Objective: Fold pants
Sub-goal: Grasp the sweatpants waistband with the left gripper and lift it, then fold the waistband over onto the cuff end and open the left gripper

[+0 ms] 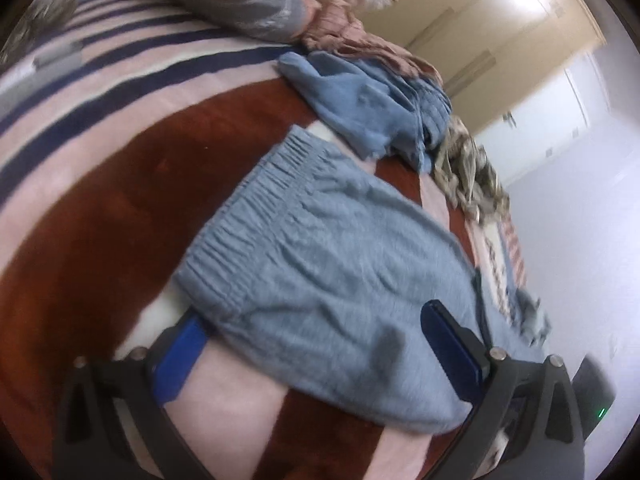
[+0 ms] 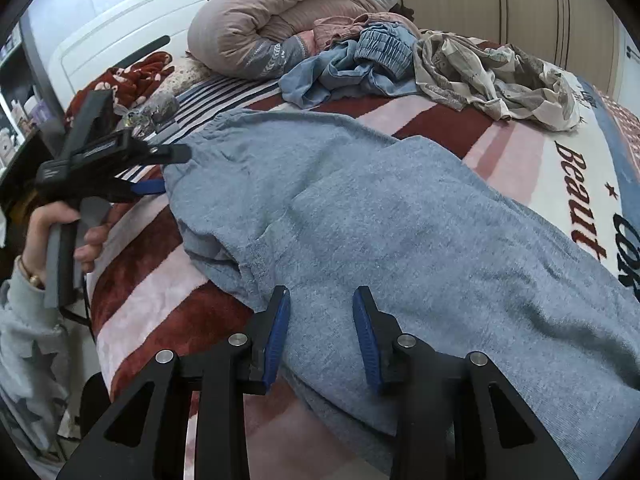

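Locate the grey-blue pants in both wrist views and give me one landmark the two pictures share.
Left wrist view: the grey-blue pants fill the centre, elastic waistband toward upper left, running down between the left gripper fingers.
Right wrist view: the pants cover the centre and lower right, beneath the right gripper.
Shared landmark: the crumpled blue garment beyond the pants.

1 grey pants (image 2: 400,220), 2 tools, 3 crumpled garments, 1 duvet (image 2: 288,20).

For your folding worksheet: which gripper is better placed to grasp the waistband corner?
Left gripper: open, its fingers straddle the waistband corner of the grey-blue knitted pants. The right gripper sits further down the side edge.
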The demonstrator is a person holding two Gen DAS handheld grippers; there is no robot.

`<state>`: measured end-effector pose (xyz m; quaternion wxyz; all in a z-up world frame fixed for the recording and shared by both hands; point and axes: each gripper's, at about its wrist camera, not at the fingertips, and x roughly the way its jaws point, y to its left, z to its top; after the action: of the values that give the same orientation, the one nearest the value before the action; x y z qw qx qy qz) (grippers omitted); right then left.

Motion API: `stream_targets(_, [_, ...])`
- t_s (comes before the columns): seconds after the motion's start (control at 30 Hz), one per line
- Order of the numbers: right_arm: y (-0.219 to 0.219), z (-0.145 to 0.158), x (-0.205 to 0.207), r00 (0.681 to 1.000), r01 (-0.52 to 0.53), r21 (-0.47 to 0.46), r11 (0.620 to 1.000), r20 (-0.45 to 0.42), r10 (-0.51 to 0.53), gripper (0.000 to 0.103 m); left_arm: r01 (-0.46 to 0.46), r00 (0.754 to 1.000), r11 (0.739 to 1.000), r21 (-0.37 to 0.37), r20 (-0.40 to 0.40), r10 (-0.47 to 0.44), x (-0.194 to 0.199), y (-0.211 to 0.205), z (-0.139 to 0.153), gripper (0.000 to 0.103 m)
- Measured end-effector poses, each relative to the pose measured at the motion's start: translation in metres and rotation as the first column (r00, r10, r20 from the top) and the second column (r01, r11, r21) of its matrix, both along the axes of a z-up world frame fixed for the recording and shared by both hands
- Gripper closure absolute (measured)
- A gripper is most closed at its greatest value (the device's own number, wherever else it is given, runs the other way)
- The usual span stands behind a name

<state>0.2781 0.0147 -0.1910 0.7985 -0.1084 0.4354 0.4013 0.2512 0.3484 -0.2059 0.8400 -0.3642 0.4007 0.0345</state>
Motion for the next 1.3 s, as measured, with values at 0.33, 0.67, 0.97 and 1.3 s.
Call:
stream_targets(0.33, [-0.002, 0.005, 0.002, 1.0, 0.0, 0.018, 1.0, -0.008, 0.001, 0.074, 0.006, 0.999, 1.0, -0.003, 0.038, -0.006, 0.009, -0.014, 0.011, 0.095])
stream_targets(0.67, [-0.027, 0.024, 0.002, 0.995, 0.081, 0.098, 0.992, 0.043, -0.086, 0.052, 0.11, 0.97, 0.966, 0.233, 0.188, -0.156, 0.001, -0.074, 0.091, 0.097])
stream_targets(0.97, [-0.098, 0.061, -0.005, 0.976, 0.178, 0.226, 0.958, 0.08, -0.2, 0.044, 0.222, 0.904, 0.91, 0.351, 0.275, -0.327, 0.004, -0.162, 0.152, 0.097])
stream_targets(1.3, [-0.202, 0.081, -0.013, 0.923, 0.325, 0.239, 0.915, 0.128, -0.362, 0.044, 0.393, 0.812, 0.801, 0.451, 0.239, -0.533, 0.033, -0.3, 0.167, 0.098])
